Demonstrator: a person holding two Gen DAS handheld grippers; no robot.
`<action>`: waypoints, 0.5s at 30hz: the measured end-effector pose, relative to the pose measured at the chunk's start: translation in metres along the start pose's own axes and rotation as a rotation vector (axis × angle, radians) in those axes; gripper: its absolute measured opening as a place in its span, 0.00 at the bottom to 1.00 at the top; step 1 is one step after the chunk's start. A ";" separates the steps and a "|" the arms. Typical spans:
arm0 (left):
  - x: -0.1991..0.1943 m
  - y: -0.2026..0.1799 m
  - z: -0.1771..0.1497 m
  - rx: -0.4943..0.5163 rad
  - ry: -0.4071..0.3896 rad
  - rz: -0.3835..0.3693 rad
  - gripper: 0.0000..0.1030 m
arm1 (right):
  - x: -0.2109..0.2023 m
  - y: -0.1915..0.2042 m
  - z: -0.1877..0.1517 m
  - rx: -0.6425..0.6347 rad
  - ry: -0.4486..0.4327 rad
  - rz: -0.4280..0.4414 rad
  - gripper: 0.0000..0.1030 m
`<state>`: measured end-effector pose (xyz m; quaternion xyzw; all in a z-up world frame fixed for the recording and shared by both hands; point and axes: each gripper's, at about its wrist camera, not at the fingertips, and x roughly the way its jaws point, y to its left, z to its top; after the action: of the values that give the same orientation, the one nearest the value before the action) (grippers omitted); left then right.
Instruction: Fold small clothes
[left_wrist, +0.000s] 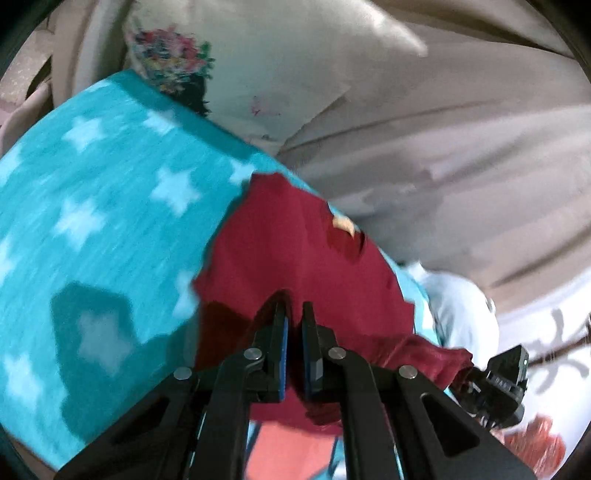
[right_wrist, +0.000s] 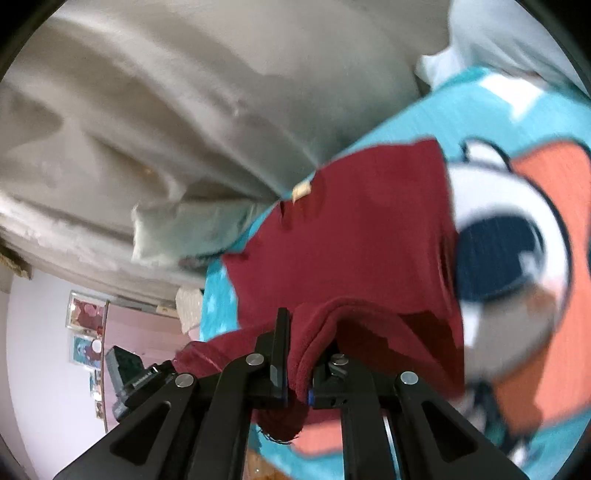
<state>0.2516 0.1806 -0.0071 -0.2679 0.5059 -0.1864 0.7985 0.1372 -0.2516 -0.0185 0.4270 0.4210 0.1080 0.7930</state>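
A small dark red garment (left_wrist: 306, 251) lies on a turquoise blanket with white stars (left_wrist: 103, 206), a pale label near its far edge. My left gripper (left_wrist: 294, 306) is shut on the red garment's near edge, jaws nearly together with cloth between them. In the right wrist view the red garment (right_wrist: 354, 236) hangs bunched over my right gripper (right_wrist: 301, 332), which is shut on a thick fold of it. The right gripper also shows at the lower right of the left wrist view (left_wrist: 498, 384); the left gripper shows at the lower left of the right wrist view (right_wrist: 129, 373).
The blanket bears a large orange, white and navy cartoon print (right_wrist: 517, 258). Rumpled beige bedding (left_wrist: 443, 147) lies beyond it, with a white floral pillow (left_wrist: 221, 66) at the back. A pink wall with pictures (right_wrist: 81, 332) is at the lower left of the right wrist view.
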 end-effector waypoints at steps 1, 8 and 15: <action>0.015 -0.004 0.013 -0.007 0.008 0.015 0.06 | 0.010 -0.003 0.015 0.007 0.002 -0.012 0.07; 0.095 0.012 0.059 -0.099 0.072 0.102 0.07 | 0.072 -0.043 0.087 0.059 0.048 -0.112 0.09; 0.081 0.013 0.075 -0.130 0.007 0.022 0.30 | 0.091 -0.071 0.109 0.187 0.070 -0.059 0.43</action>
<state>0.3536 0.1631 -0.0465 -0.3128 0.5226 -0.1454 0.7797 0.2634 -0.3104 -0.0945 0.4827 0.4691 0.0599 0.7371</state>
